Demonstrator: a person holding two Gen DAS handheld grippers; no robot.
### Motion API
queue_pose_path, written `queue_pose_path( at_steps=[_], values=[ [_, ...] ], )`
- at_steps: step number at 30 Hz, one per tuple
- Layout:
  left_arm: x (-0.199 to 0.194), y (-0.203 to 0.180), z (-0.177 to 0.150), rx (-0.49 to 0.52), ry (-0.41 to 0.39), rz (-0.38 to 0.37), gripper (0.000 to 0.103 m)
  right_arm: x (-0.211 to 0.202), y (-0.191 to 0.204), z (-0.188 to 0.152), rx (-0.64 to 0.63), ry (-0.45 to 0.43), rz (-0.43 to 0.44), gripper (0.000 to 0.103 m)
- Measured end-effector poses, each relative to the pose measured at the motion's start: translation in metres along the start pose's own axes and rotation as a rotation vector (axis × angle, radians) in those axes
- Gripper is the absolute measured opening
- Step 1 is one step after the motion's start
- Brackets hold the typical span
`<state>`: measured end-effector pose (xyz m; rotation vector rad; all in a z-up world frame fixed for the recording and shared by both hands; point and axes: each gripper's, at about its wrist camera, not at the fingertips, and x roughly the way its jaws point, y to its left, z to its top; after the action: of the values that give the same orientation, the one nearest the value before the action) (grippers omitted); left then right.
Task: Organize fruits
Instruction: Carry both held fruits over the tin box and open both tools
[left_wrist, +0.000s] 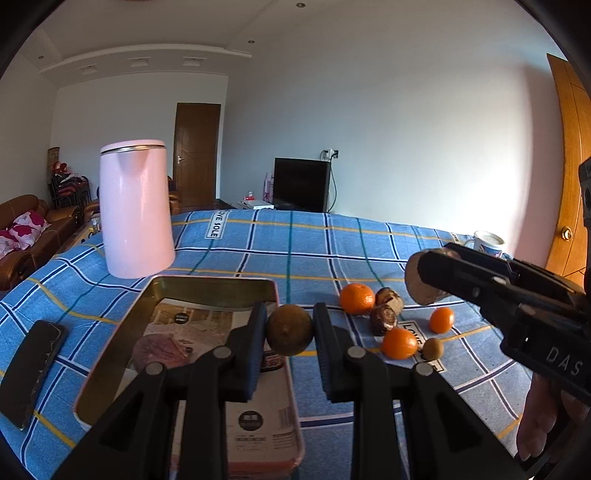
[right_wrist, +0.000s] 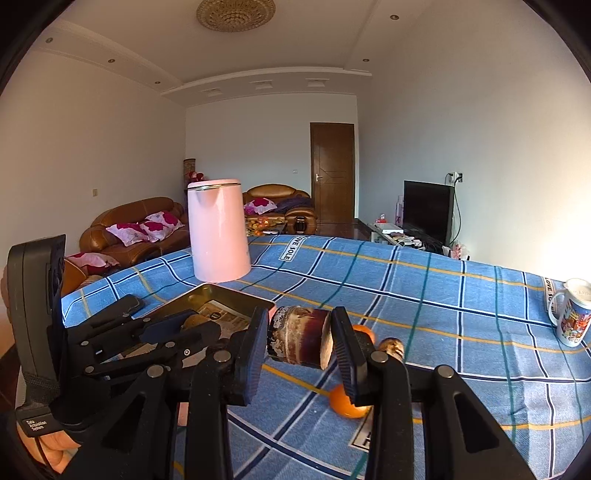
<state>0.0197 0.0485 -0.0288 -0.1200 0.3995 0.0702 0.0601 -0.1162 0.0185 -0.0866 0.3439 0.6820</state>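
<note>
Blue plaid cloth covers the table; the metal tray serves as landmark, with a pink kettle behind it. Left gripper is clamped on a round brown fruit, held at the tray's right rim. Right gripper pinches a brown cut-ended piece, dark-skinned and mottled white, raised above the cloth to the tray's right. Oranges, one small brown fruit and dark pieces lie loose right of the tray. Judgement: carry each fruit over the tray interior, lower until near the liner, then release, since round fruit rolls.
</note>
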Motion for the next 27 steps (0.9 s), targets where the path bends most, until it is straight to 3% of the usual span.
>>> queue_pose_path(
  at_steps=[14, 27],
  values=[
    [-0.01, 0.076, -0.011, -0.095, 0.027, 0.116, 0.027, 0.055, 0.069, -0.001, -0.084, 0.093, 0.13, 0.037],
    [0.004, 0.088, -0.024, -0.088, 0.106, 0.125, 0.027, 0.091, 0.089, -0.019, -0.09, 0.242, 0.191, 0.037]
  ],
)
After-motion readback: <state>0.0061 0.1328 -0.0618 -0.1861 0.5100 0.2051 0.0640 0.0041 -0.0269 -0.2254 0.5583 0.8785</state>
